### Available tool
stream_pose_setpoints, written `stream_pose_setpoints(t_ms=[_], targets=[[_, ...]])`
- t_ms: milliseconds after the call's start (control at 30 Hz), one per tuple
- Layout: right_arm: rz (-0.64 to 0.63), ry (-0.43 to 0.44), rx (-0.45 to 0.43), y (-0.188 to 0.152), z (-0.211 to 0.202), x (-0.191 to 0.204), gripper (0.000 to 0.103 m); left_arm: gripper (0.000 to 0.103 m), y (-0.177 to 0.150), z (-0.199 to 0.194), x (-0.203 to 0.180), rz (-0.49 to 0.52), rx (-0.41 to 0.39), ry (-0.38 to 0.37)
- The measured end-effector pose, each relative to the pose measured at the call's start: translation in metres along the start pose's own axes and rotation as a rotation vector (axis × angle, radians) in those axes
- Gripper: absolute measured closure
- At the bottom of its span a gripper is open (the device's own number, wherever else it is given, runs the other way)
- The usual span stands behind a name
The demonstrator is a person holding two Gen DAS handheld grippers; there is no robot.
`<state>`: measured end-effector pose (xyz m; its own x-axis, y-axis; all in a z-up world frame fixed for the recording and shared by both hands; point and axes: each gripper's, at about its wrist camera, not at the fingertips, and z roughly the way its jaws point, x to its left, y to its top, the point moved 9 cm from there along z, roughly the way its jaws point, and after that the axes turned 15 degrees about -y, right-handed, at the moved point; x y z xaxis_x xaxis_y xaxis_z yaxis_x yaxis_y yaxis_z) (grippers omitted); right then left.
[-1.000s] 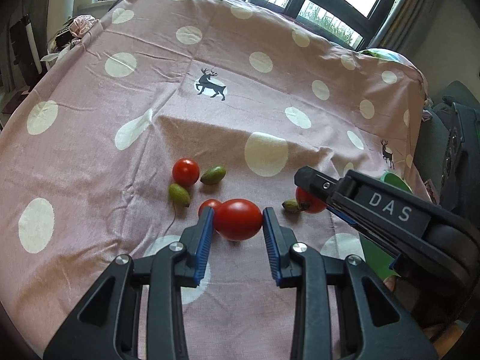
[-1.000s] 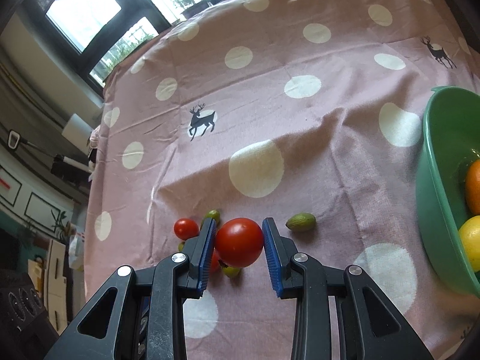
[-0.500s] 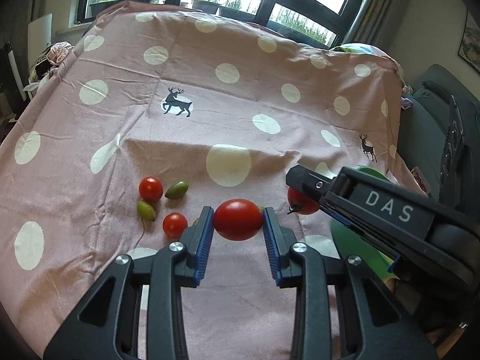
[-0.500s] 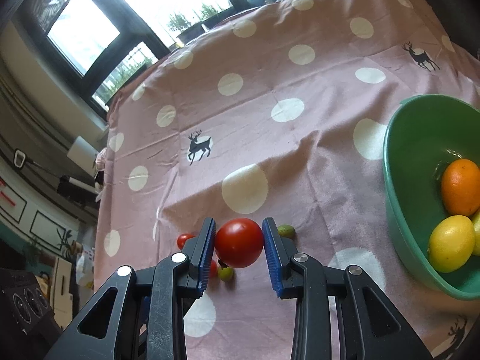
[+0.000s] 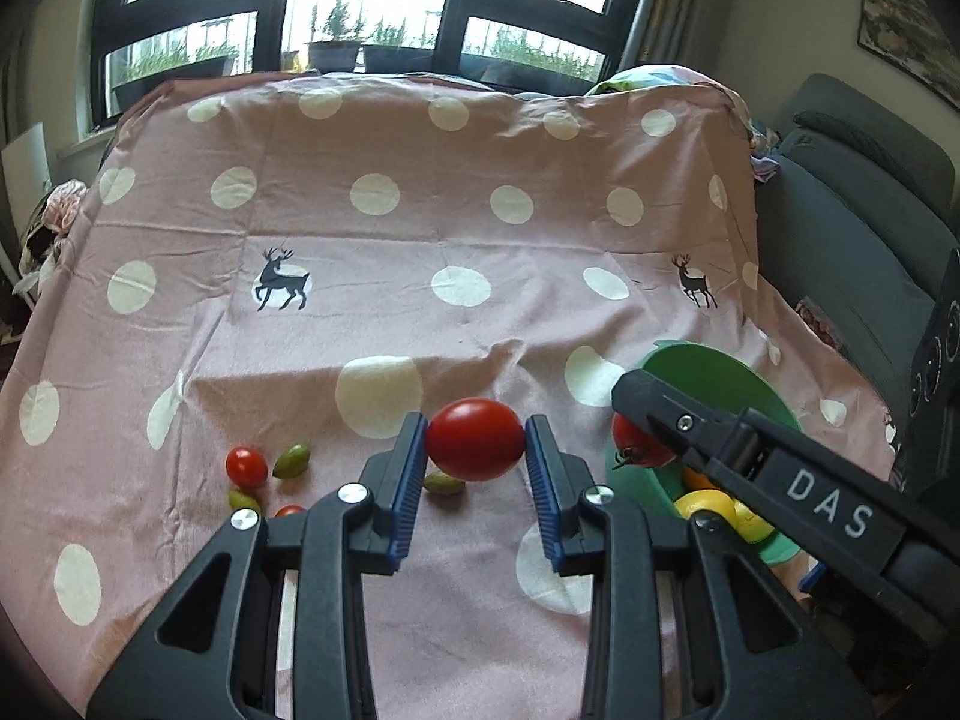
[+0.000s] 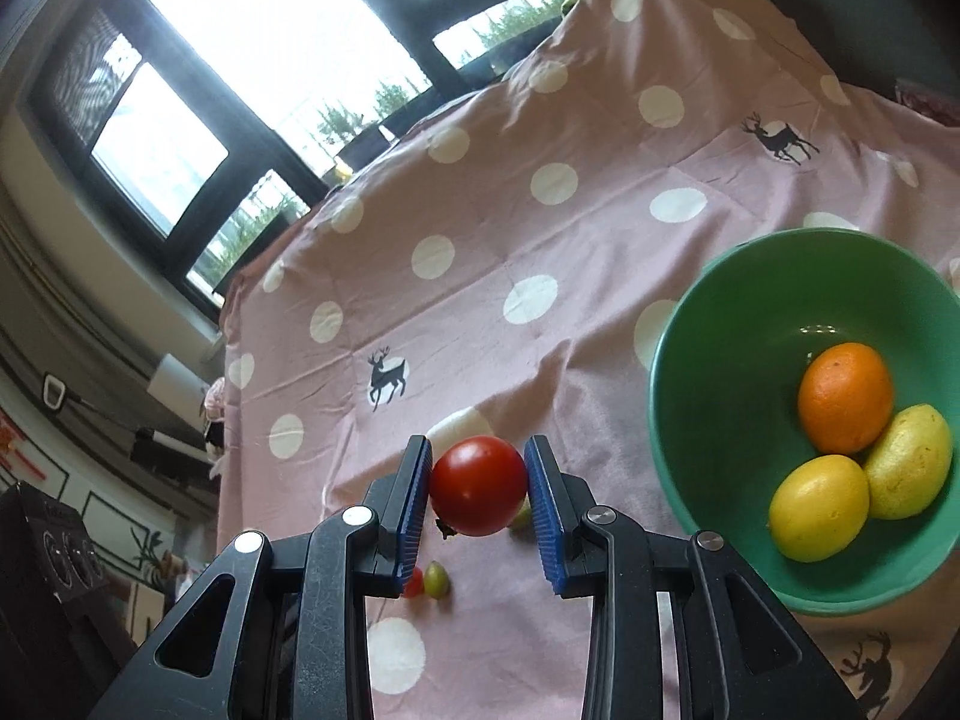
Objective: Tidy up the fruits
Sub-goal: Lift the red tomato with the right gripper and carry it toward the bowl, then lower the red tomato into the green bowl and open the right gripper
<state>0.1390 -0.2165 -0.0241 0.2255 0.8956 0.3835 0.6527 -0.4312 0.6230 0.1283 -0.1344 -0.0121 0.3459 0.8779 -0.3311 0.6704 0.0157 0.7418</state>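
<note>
Tomatoes: two big red ones off the cloth, one per gripper. Left gripper (image 5: 475,450) clamped on an oval red tomato (image 5: 475,439), blue pads pressing both sides. Right gripper (image 6: 478,489) likewise closed on a rounder tomato (image 6: 478,485), stem end facing down. In left view, right gripper's tip sits just at near rim of the green bowl (image 5: 708,372); its tomato overlaps the rim. Bowl (image 6: 672,420) holds an orange (image 6: 845,397) and two lemons (image 6: 817,507), touching, bunched toward one side; rest of the bowl floor bare. On pink spotted cloth (image 5: 420,228), well left of bowl: small red cherry tomato (image 5: 246,465), a second one half hidden behind a finger, plus small green oval fruits (image 5: 292,461), loose cluster. Step in hand, my read: carry phase, both loads heading to bowl. Next calls for getting each gripper over the open part of the bowl, low, then easing the pads apart; right looks closer, so prob goes first. Small fruit remain to collect after.
</note>
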Motion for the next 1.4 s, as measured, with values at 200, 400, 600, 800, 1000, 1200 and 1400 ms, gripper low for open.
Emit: stream_pose_setpoints(t_ms=[200,400,600,800,1000,1200,1400], targets=[[0.071,-0.056,-0.033,0.011,-0.010,-0.031,0.069,0.070,0.007,0.013,-0.028,0.056,0.013,-0.052],[0.128,-0.105,-0.053,0.017,-0.016,-0.059,0.069,0.070,-0.003,0.034,-0.047,0.069,0.043,-0.127],[0.164,-0.160,-0.067,0.019,-0.020,-0.077,0.068,0.070,-0.009,0.043,-0.060,0.080,0.052,-0.147],[0.193,-0.210,-0.063,0.017,-0.022,-0.094,0.068,0.070,-0.019,0.052,-0.074,0.073,0.074,-0.217],[0.244,-0.265,-0.056,0.015,-0.024,-0.117,0.068,0.070,-0.027,0.062,-0.090,0.059,0.105,-0.302],[0.273,-0.290,-0.047,0.014,-0.022,-0.132,0.068,0.070,-0.033,0.074,-0.098,0.047,0.135,-0.336],[0.295,-0.308,-0.040,0.014,-0.020,-0.142,0.068,0.070,-0.038,0.082,-0.105,0.061,0.163,-0.353]])
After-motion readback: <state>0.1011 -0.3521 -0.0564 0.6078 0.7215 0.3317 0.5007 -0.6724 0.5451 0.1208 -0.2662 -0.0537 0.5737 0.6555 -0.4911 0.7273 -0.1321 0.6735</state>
